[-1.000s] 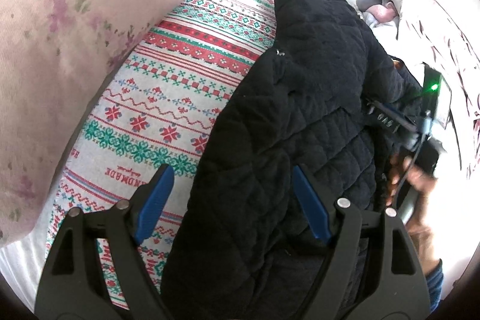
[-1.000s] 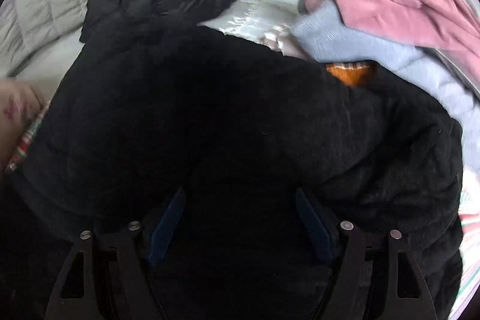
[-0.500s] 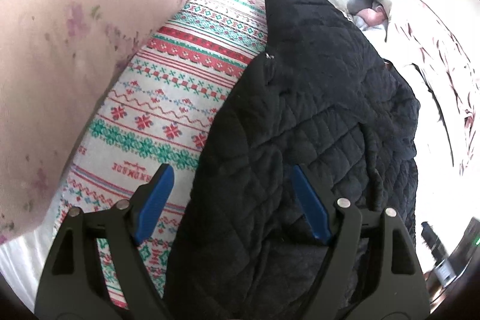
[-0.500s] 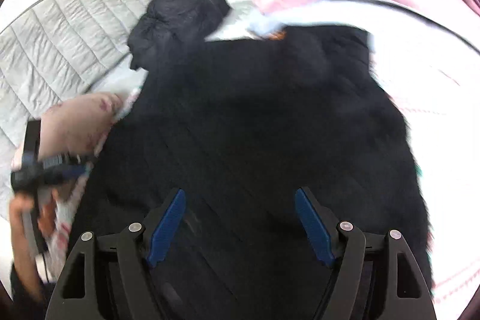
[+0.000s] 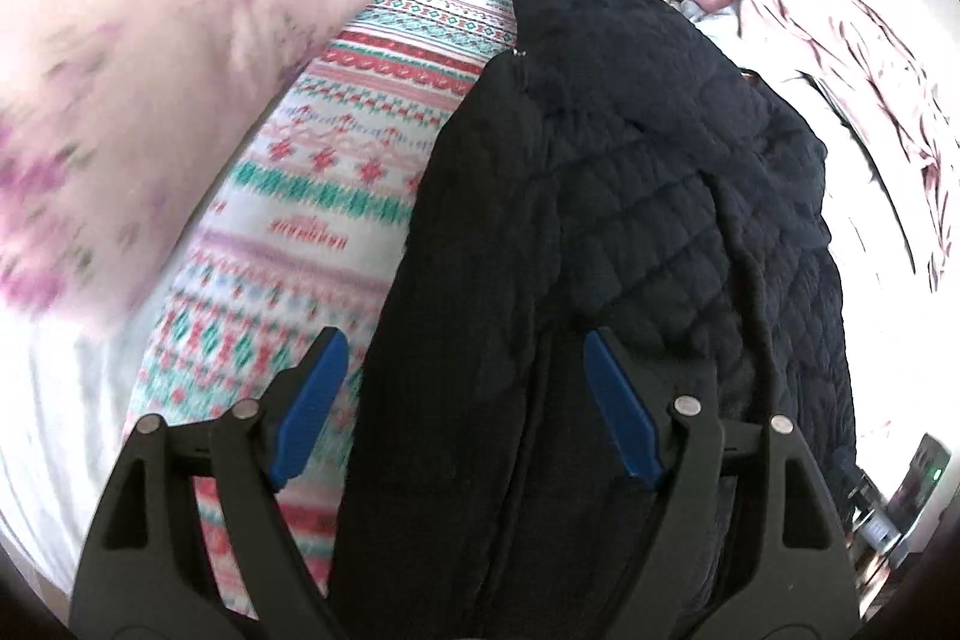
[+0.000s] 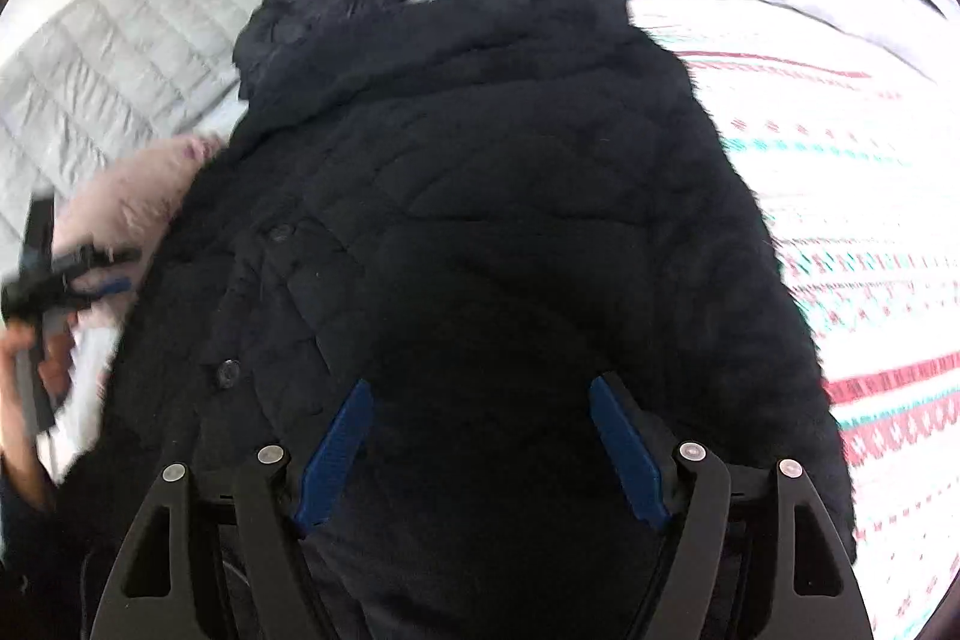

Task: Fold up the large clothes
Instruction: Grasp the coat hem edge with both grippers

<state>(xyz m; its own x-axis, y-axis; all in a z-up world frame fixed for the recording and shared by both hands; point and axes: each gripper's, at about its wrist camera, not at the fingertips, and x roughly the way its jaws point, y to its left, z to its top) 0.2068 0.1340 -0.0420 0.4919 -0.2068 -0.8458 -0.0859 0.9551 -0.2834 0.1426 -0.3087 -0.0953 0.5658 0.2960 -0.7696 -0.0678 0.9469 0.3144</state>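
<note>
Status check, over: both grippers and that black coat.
Left gripper and right gripper: jaws open, empty, over black quilted coat. Coat flat on patterned blanket. Pink pillow alongside.

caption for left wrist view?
Open left gripper above black quilted coat on patterned blanket.

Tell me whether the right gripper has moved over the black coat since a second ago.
Yes. The right gripper has swung sideways: the coat's far edge and patterned blanket now show on the right, where pink bedding was.
</note>
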